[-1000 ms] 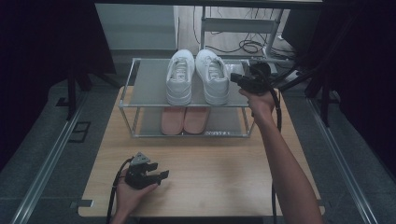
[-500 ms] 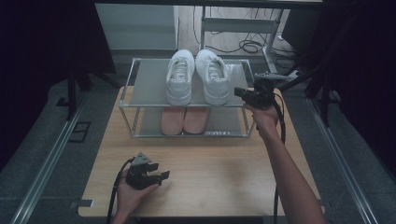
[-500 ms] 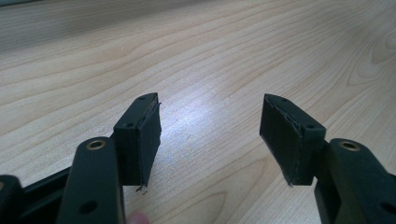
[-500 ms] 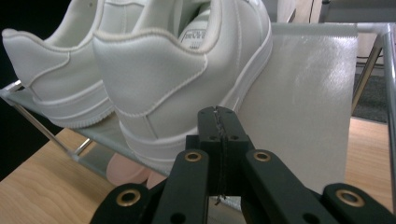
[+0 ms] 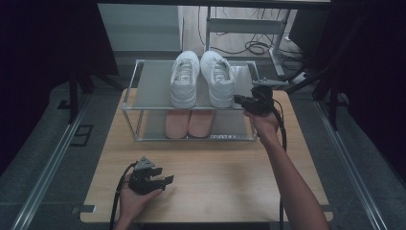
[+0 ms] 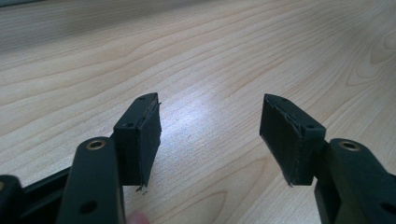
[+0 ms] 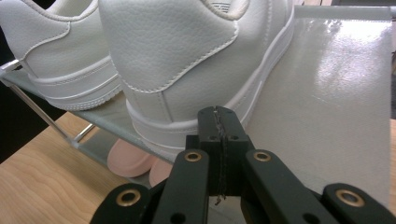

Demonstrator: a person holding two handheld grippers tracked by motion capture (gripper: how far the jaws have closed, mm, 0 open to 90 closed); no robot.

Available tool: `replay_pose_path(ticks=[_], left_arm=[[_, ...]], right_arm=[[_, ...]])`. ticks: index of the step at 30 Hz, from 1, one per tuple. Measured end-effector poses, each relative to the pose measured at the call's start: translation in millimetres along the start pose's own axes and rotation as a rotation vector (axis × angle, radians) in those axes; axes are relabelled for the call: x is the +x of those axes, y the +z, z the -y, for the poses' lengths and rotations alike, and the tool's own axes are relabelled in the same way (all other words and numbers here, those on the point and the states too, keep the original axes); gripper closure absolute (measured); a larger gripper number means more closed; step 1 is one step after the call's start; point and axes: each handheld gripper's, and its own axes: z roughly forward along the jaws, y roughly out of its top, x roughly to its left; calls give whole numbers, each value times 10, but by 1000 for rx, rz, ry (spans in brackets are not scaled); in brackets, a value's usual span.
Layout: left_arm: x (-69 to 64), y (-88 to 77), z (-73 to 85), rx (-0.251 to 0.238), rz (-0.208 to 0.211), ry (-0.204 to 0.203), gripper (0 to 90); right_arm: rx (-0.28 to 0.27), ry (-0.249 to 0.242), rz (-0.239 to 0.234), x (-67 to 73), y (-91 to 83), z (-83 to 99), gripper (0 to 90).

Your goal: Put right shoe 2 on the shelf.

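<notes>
A pale wooden worktop carries a metal-framed shoe rack at its far edge: white sneakers on the top shelf, pink shoes underneath.

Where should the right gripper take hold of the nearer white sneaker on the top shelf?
Probably the heel collar of the right white sneaker, approached from the front edge of the shelf: the heel faces the right gripper and the open rim offers two graspable walls. Its fingers, now shut, must open first.

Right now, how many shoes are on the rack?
4: two white shoes side by side on the top shelf, two pink shoes on the lower shelf, partly hidden under the top one.
</notes>
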Motion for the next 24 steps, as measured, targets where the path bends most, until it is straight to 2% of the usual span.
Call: replay_pose_path(ticks=[13, 24], left_arm=[[-5, 5, -1, -3, 0, 1, 391], [-3, -1, -4, -1, 1, 2, 390]], right_arm=[[-12, 11, -1, 47, 22, -1, 900], [-15, 6, -42, 192, 108, -8, 900]])
